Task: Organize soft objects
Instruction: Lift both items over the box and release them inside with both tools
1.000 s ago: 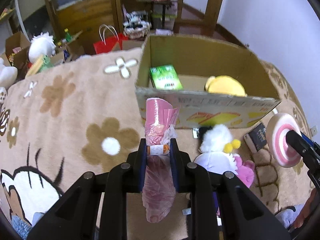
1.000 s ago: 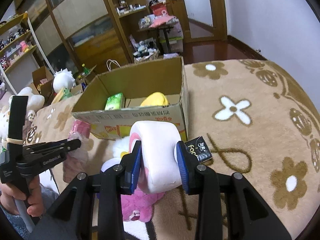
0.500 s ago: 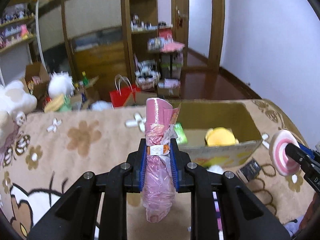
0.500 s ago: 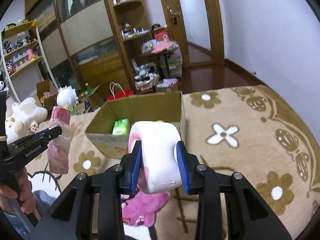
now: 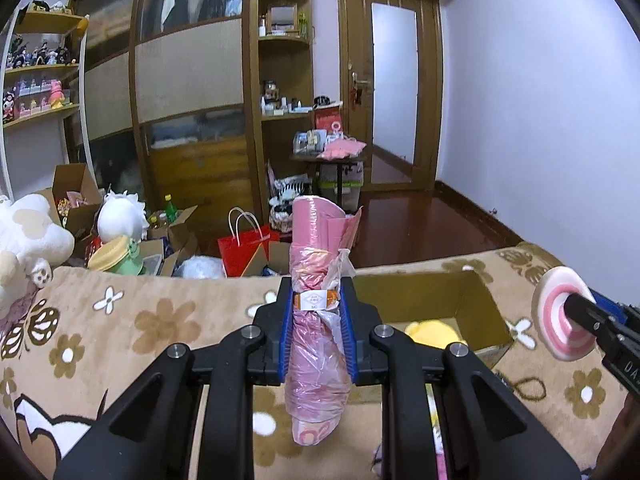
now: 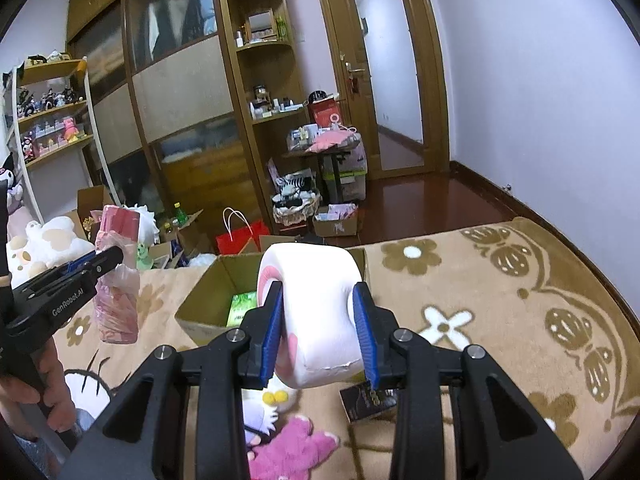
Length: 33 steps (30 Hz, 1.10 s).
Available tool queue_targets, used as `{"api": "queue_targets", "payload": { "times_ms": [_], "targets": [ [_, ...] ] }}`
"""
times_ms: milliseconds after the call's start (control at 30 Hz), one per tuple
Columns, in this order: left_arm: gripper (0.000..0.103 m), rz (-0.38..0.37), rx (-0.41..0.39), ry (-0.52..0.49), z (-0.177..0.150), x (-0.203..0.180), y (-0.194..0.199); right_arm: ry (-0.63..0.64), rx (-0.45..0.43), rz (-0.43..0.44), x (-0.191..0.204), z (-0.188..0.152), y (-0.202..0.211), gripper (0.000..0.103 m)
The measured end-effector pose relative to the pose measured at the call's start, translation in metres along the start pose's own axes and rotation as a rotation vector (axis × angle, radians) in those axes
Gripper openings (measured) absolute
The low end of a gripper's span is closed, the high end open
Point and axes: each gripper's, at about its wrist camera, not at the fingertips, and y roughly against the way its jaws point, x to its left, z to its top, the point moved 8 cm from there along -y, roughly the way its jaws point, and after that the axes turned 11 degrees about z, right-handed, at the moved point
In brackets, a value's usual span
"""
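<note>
Left wrist view: the left claw [image 5: 318, 330] is clamped tight on a pink roll in a plastic bag [image 5: 316, 308], gripped at its labelled waist so that it stands upright between the blue pads. Just past it, lower down on the flower-patterned blanket [image 5: 132, 320], sits the open cardboard box [image 5: 472, 292], with a yellow plush [image 5: 432, 332] already in it. The roll looks to be held high so it can clear the box wall before being dropped in. At the right edge the right claw holds a pink-and-white swirl cushion [image 5: 560, 320], seen face-on.

The right wrist view shows what the left cannot: the right claw [image 6: 320, 330], partly open, squeezes that cushion [image 6: 316, 312] across its thick white rim, and a green packet [image 6: 242, 308] lies in the box [image 6: 208, 300]. Below the cushion, a white and a pink plush toy [image 6: 288, 440] and a dark packet [image 6: 366, 400] lie on the blanket, not yet sorted. A hand [image 6: 52, 384] grips the left claw's handle.
</note>
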Motion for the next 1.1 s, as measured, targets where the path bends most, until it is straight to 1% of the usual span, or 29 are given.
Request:
{"api": "queue_targets", "payload": {
  "times_ms": [133,467,667,967,1100],
  "targets": [
    [0.02,0.002,-0.025,-0.002,0.009,-0.004,-0.005,0.0,-0.005,0.011,-0.001,0.006,-0.009,0.036],
    [0.02,-0.003,-0.029,0.007,0.016,-0.009,-0.027,0.034,-0.004,0.017,-0.002,0.013,-0.036,0.036],
    [0.02,-0.023,0.006,0.023,0.014,-0.014,-0.041,0.058,0.006,0.03,0.002,0.016,-0.047,0.036],
    [0.02,-0.049,0.033,0.005,0.006,-0.032,-0.053,0.084,0.039,0.04,0.004,0.011,-0.065,0.036],
    [0.02,-0.062,0.068,-0.007,-0.001,-0.039,-0.062,0.083,0.055,0.039,0.002,0.008,-0.073,0.036]
  ]
}}
